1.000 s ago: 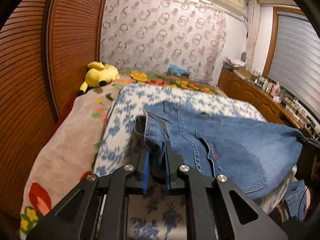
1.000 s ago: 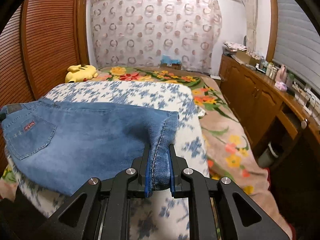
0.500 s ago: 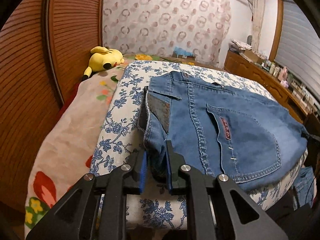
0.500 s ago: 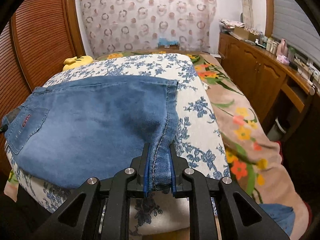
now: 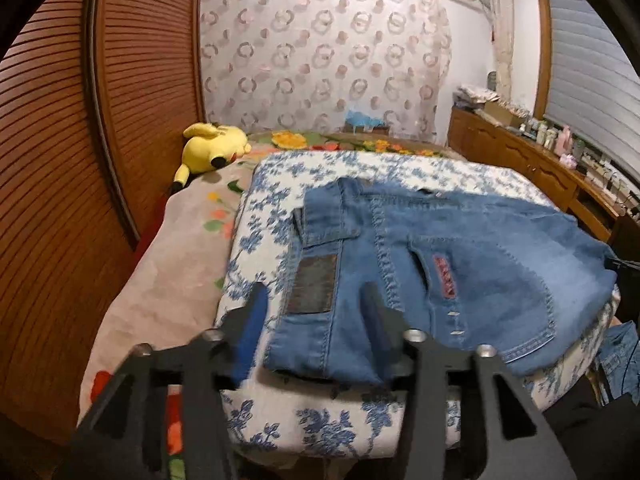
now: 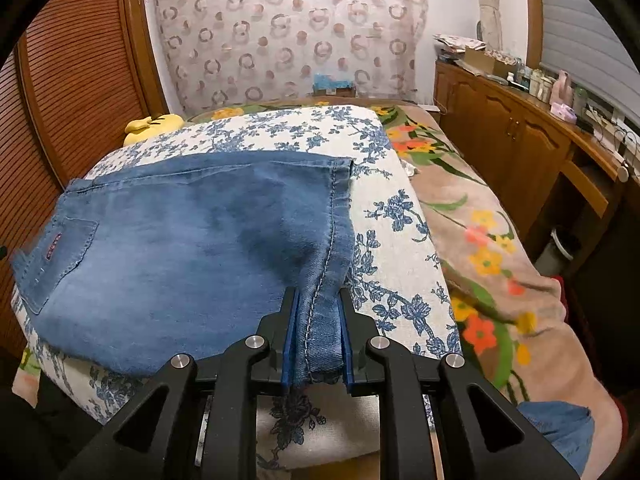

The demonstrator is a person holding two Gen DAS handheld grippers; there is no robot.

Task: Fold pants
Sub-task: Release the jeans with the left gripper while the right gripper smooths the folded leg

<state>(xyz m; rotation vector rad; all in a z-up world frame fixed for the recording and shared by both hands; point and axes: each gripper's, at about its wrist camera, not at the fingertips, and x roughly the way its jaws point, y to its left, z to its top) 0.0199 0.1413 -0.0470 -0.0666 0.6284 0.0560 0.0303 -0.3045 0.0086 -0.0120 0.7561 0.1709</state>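
Blue denim pants (image 5: 460,264) lie folded on a blue-flowered white cushion (image 5: 272,184) on the bed. In the left wrist view their waistband end with a dark leather patch (image 5: 312,284) faces me. My left gripper (image 5: 312,316) is open, its fingers spread on either side of the waistband corner, which rests flat on the cushion. In the right wrist view the pants (image 6: 180,248) spread to the left, and my right gripper (image 6: 318,336) is shut on the hem edge, pinched between its blue pads just above the cushion (image 6: 400,248).
A yellow plush toy (image 5: 212,148) lies at the far left by the brown slatted wardrobe doors (image 5: 52,200). A floral blanket (image 6: 488,256) covers the bed to the right. Wooden cabinets (image 6: 512,132) with clutter line the right wall. More denim (image 6: 560,432) lies low at the right.
My left gripper has opened and let go of the waistband, which now lies flat on the cushion. My right gripper still pinches the hem and has lowered it toward the cushion.
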